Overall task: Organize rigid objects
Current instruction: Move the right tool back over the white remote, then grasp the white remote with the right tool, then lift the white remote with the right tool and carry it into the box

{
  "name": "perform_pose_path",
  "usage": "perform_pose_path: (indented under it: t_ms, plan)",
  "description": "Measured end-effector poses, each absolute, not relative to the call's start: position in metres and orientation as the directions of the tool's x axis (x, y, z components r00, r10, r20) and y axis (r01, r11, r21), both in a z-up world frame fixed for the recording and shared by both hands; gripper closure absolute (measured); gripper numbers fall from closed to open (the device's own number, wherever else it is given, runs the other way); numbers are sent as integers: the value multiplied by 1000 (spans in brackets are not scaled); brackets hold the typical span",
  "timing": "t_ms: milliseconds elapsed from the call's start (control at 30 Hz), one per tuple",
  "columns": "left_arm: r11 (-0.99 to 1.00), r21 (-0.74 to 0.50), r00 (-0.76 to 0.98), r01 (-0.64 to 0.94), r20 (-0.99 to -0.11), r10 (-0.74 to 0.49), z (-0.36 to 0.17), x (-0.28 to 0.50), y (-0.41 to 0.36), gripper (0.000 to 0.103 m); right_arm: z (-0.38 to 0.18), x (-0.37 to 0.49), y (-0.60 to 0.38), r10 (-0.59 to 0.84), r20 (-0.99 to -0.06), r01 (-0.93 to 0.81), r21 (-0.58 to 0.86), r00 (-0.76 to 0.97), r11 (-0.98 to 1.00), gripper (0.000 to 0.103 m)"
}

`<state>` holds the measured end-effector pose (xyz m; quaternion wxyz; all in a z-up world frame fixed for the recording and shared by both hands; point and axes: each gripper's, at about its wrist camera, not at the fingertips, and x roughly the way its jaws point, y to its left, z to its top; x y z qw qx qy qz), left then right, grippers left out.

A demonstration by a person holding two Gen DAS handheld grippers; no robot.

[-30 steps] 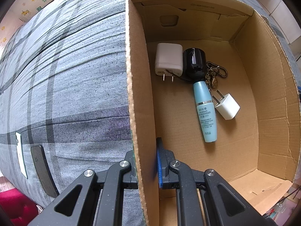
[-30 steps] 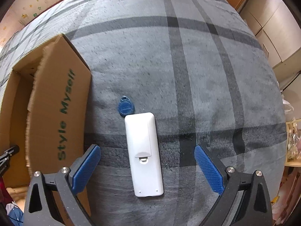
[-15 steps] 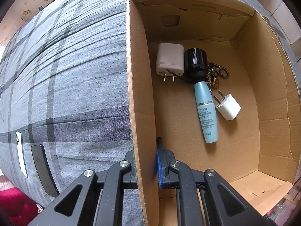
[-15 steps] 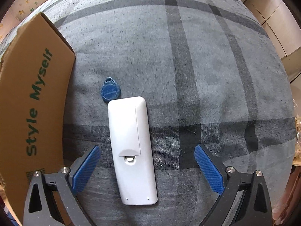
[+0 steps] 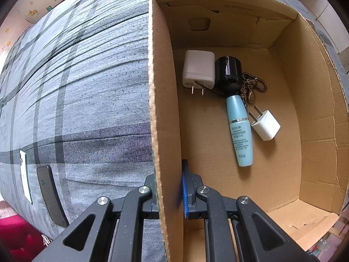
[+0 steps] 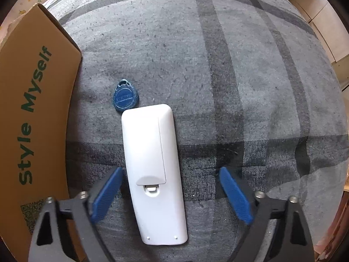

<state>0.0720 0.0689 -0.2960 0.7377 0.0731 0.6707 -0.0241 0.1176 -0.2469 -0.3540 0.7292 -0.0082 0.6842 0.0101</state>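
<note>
A bed cover (image 6: 229, 69) of grey-blue cloth crossed by darker grey bands fills most of both views, creased into long folds at left in the left wrist view. Wallpaper (image 5: 41, 2), pale pink with small stars and animal figures, shows at upper left of both views. Pale cabinet panels (image 6: 320, 11) with a strip of wood trim stand at upper right. Red fabric (image 5: 15, 233) lies at lower left. Soft daylight, shadows faint

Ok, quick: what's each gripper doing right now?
Left gripper: shut on the cardboard box wall.
Right gripper: open, fingers closing around the white remote, not yet touching.
</note>
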Motion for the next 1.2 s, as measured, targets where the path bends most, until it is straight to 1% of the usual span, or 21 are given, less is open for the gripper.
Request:
perform_pose_path:
  t_ms: [33,67,100,133,167,633,1000,1200]
  plan:
    - [988,75,98,132,-993,62,-296,72,69,90,-355,118,-245,2,-998,-27,1,59,1000,20]
    - [989,75,98,131,-993,62,-296,72,69,90,-356,120,-245,4,-998,-29,2,56,1000,24]
    - [988,75,98,131,-993,63,-296,72,69,90,-356,120,-243,18,-998,-33,16,52,999,32]
    - [988,76,99,132,-993,64,-296,72,69,90,-355,121,-239,29,-998,-39,27,48,999,46]
    - [988,77,99,132,-993,64,-296,72,69,90,-354,122,-235,39,-998,-47,37,47,998,54]
    - [988,84,99,130,-993,72,-295,72,67,90,-329,130,-237,45,-995,-19,44,85,999,54]
    - [987,89,100,131,-992,76,-295,72,64,90,-282,136,-226,44,-989,-34,39,143,999,54]
    - [987,87,101,132,-992,74,-294,72,65,90,-267,130,-225,44,-985,-44,37,164,998,54]
